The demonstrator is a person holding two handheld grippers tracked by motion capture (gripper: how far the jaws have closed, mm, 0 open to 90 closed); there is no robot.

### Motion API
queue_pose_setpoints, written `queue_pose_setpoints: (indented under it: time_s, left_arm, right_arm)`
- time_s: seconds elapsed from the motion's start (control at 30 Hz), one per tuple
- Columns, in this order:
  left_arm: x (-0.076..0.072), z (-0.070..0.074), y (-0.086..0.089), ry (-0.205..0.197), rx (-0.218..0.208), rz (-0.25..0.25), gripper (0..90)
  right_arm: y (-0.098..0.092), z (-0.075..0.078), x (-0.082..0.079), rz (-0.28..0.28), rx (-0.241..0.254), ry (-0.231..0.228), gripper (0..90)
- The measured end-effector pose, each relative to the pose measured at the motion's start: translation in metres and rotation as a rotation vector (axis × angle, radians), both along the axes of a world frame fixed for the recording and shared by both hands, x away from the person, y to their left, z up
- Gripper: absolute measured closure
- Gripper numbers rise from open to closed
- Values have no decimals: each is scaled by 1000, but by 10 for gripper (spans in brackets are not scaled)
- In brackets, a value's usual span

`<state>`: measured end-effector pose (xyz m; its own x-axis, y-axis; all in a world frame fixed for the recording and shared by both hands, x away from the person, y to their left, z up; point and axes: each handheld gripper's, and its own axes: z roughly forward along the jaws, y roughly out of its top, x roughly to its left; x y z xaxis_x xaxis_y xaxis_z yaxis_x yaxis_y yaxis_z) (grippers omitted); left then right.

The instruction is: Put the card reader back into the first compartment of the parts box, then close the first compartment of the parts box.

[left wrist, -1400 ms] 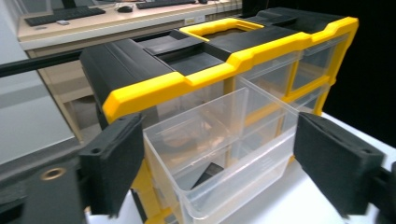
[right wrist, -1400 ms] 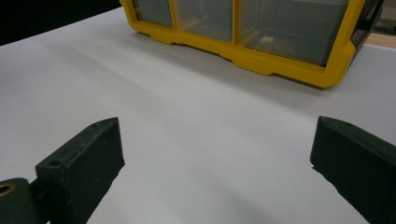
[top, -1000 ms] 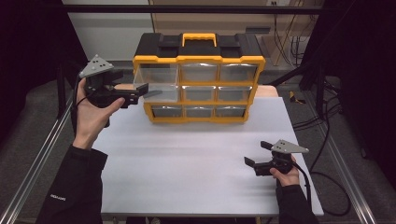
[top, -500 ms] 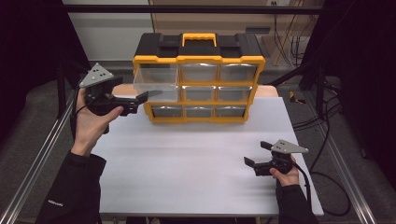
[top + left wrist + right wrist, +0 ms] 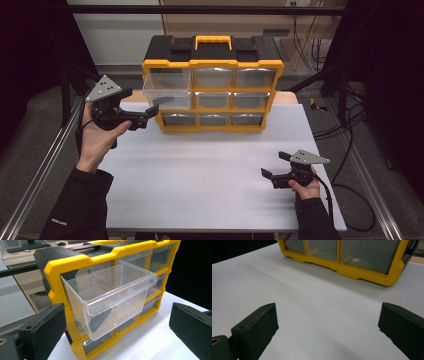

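A yellow-and-black drawer cabinet [image 5: 212,64] with clear drawers stands at the back of the white table [image 5: 210,165]. Its top-left clear drawer [image 5: 167,89] is pulled partway out and looks empty. My left gripper [image 5: 152,111] is held up just in front and to the left of that drawer, open. In the left gripper view the drawer [image 5: 112,295] sits between the wide-apart jaws of the left gripper [image 5: 117,322], apart from both. My right gripper [image 5: 275,165] rests open low over the table's front right; the right gripper [image 5: 327,322] faces the cabinet's bottom row [image 5: 362,272].
The cabinet has a yellow carry handle [image 5: 213,40] on its black lid. Metal frame rails [image 5: 45,165] run along the table's left and right sides. Cables [image 5: 345,165] hang off the right edge. Bare white tabletop lies between the two grippers.
The top-left drawer has slid out of the cabinet. My left gripper has drawn back toward the person and a little lower. The right gripper has stayed in place.
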<state>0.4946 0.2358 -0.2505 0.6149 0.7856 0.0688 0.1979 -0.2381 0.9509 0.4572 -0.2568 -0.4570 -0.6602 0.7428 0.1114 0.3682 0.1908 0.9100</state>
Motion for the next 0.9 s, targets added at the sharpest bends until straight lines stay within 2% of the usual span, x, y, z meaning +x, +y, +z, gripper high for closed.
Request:
queue_pose_setpoints:
  time_s: [0.27,0.63,0.9]
  left_arm:
    - [-3,-9,0,16,-25,-15,7]
    - [-7,-19,1,34,-12,-20,14]
    - [-10,-22,2,38,-4,-15,90]
  right_arm:
    - [0,0,0,-2,2,1,27]
    - [0,0,0,-2,-1,0,28]
    - [-1,0,0,-4,0,-5,28]
